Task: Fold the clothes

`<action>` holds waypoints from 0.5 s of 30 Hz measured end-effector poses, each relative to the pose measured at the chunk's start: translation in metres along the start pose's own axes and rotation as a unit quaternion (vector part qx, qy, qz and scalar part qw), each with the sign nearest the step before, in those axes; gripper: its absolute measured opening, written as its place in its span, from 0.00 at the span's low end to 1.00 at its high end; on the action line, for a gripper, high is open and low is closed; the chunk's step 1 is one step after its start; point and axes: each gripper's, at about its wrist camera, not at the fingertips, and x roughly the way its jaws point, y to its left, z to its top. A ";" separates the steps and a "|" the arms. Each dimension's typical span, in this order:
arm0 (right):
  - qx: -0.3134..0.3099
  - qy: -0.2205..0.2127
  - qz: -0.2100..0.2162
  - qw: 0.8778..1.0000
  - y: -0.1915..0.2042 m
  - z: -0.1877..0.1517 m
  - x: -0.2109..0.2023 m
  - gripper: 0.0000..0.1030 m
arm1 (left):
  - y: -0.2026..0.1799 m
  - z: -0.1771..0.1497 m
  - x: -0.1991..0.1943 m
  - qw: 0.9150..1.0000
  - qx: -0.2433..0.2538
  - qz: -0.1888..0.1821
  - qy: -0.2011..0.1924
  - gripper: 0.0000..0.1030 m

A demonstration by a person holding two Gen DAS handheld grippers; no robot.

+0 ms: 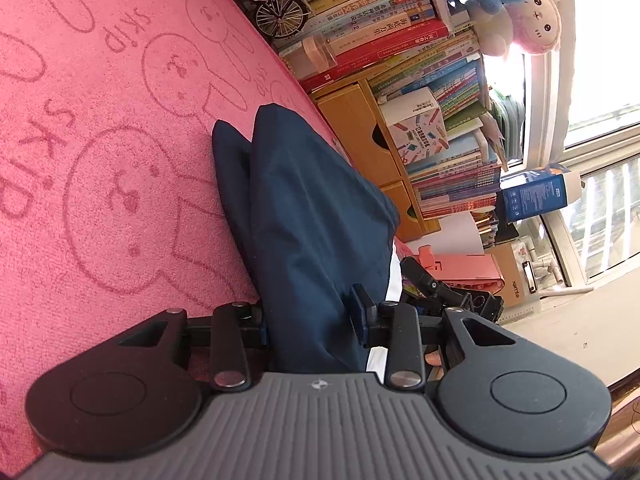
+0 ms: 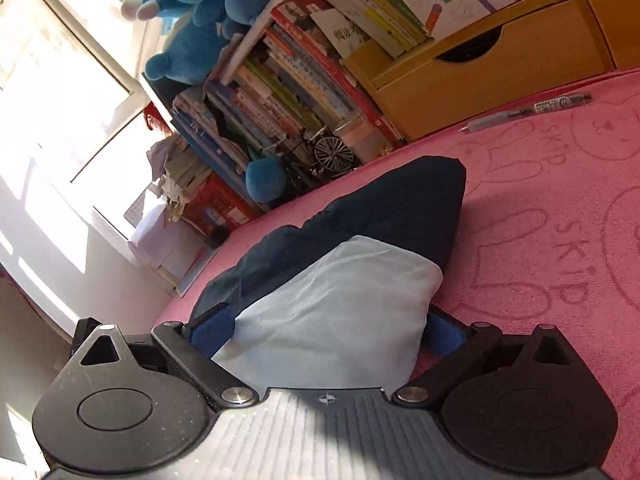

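Observation:
A navy garment (image 1: 312, 208) lies bunched on the pink rabbit-print cloth (image 1: 120, 120). In the left wrist view its near end runs between the pads, and my left gripper (image 1: 312, 318) is shut on that fold. In the right wrist view the same navy garment (image 2: 400, 208) shows a pale blue inner layer (image 2: 336, 312) facing me. My right gripper (image 2: 328, 328) is open with its jaws spread wide. Its blue pads (image 2: 212, 328) flank the pale layer without squeezing it. Where the garment's near edge ends is hidden under both gripper bodies.
A pen (image 2: 532, 112) lies on the pink cloth (image 2: 540, 240) near a wooden drawer box (image 2: 500, 60). Stacked books (image 1: 440, 80), a model bicycle (image 2: 320, 156) and plush toys (image 1: 536, 16) line the far edge. Black hardware (image 1: 440, 288) shows beyond the garment.

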 end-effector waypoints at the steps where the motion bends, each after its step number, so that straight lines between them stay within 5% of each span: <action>1: 0.007 -0.006 -0.011 1.000 0.000 -0.001 0.001 0.72 | -0.001 -0.001 0.000 1.000 0.004 0.003 -0.004 0.20; 2: 0.023 -0.017 -0.013 1.000 -0.001 -0.003 -0.001 0.55 | -0.004 -0.001 0.000 1.000 0.011 0.007 -0.007 0.16; 5: 0.073 -0.053 0.000 0.996 -0.003 -0.010 -0.014 0.35 | -0.016 0.001 -0.008 1.000 0.025 -0.008 0.001 0.11; 11: 0.086 -0.084 0.054 0.991 0.026 0.021 0.003 0.33 | -0.042 0.047 -0.052 0.995 0.064 -0.014 -0.074 0.11; 15: 0.069 -0.070 0.029 0.995 0.038 0.046 0.053 0.33 | -0.029 0.075 -0.049 0.991 0.082 0.077 -0.076 0.12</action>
